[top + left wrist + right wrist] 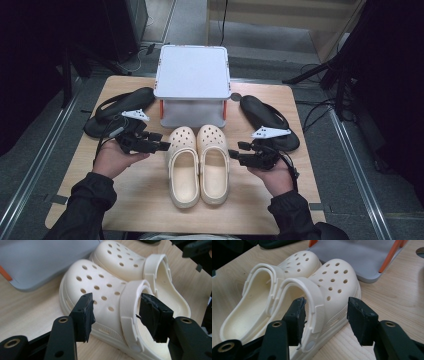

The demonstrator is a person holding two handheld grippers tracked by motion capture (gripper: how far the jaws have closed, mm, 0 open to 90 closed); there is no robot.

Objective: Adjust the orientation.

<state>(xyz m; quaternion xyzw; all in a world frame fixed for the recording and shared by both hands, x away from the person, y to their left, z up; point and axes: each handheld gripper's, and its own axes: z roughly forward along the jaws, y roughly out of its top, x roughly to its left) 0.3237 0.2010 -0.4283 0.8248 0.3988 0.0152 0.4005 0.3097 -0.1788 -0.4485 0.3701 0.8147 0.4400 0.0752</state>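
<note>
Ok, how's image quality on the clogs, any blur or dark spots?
High view: table evenly lit, surroundings nearly black, cream clogs sharp enough. Left gripper view: left tongs and near clog crisp, slightly soft farther back. Right gripper view: right tongs sharp; no glare.

The two cream clogs (pixel 198 162) looked like moulded foam rubber, smooth and matt, pierced with round holes over the toes and ribbed along the strap ends. The table (pixel 80 165) was pale wood-grain board with a dull, smooth finish, and the grey shelf (pixel 192 70) seemed matt plastic with glossier orange posts. The left gripper (pixel 115 315) and right gripper (pixel 325 315) had hard black plastic jaws with brass-coloured rivets and rough, worn rubber pads; the black slippers (pixel 267 120) looked matt rubber.
</note>
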